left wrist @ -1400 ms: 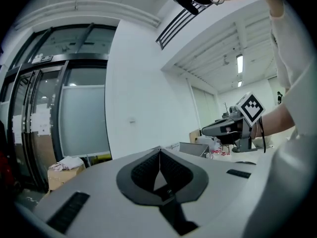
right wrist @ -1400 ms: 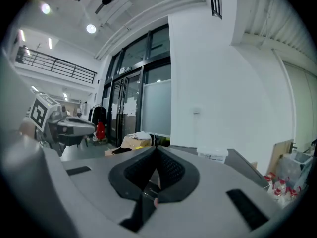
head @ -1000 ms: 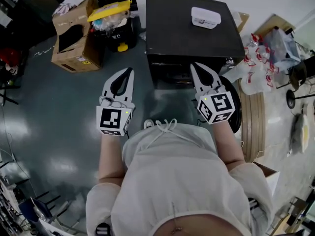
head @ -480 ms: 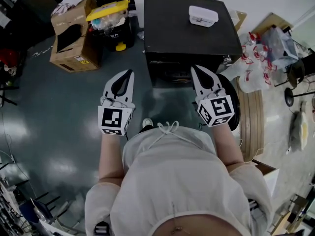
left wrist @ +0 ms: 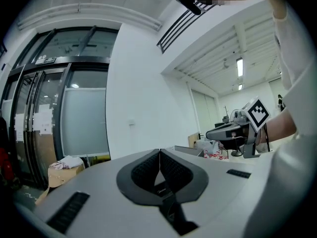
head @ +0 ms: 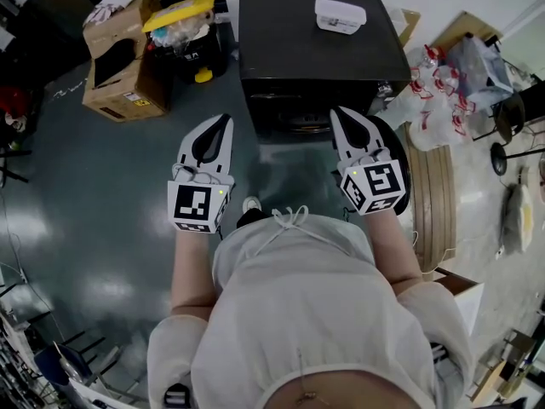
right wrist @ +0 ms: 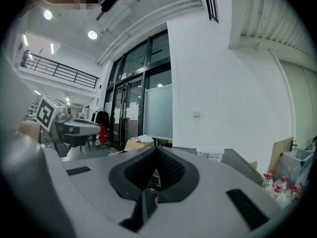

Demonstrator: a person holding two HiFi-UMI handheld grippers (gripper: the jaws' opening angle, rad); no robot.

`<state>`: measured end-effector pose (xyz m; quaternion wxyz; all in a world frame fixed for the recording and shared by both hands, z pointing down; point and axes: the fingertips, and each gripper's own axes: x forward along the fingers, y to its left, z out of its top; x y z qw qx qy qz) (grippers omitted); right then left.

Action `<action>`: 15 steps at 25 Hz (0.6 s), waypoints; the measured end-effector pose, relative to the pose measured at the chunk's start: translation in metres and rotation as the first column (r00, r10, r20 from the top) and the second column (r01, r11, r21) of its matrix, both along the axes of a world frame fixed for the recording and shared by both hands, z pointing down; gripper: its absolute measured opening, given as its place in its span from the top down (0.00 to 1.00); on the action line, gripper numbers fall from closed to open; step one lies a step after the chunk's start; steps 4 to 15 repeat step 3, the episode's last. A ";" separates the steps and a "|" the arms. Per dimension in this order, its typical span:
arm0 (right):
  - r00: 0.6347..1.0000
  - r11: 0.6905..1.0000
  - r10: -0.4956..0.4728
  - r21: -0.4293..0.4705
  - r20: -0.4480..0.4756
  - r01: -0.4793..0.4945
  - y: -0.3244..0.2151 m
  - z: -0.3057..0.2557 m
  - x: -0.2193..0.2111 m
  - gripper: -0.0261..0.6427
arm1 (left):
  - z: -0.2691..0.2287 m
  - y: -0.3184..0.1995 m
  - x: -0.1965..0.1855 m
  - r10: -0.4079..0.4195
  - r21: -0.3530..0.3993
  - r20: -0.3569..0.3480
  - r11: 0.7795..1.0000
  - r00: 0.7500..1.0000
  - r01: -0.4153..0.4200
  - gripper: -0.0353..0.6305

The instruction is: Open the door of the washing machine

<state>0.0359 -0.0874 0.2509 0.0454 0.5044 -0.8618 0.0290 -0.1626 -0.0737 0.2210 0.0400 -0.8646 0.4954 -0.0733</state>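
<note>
The black washing machine (head: pixel 298 54) stands at the top centre of the head view, its front face (head: pixel 294 119) turned toward me. My right gripper (head: pixel 336 112) is shut and empty, its tip over the right part of that front face. A dark rounded shape (head: pixel 402 156) shows just right of it; I cannot tell whether it is the door. My left gripper (head: pixel 225 120) is shut and empty over the floor, left of the machine. In the left gripper view the left gripper (left wrist: pixel 159 152) has its pads together. The right gripper (right wrist: pixel 156 149) looks the same in its own view.
A white box (head: pixel 340 15) lies on the machine's top. Cardboard boxes (head: pixel 119 54) and a yellow-lidded bin (head: pixel 189 24) stand to the left. Plastic bags (head: pixel 434 100) and a large round beige disc (head: pixel 436 198) are on the right. Grey floor (head: pixel 102 186) stretches left.
The machine has slid up and left in the head view, so both grippers sit slightly further right against it. Both stay shut and empty.
</note>
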 end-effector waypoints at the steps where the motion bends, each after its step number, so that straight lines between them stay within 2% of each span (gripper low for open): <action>1: 1.000 1.000 -0.001 0.000 -0.001 0.001 0.004 0.000 0.003 0.96 | -0.001 0.004 0.003 0.000 0.003 0.000 1.000 1.000 0.000 0.91; 15: 1.000 1.000 -0.002 0.000 -0.004 0.002 0.012 -0.001 0.009 0.96 | -0.005 0.013 0.011 0.001 0.010 0.000 1.000 1.000 -0.001 0.91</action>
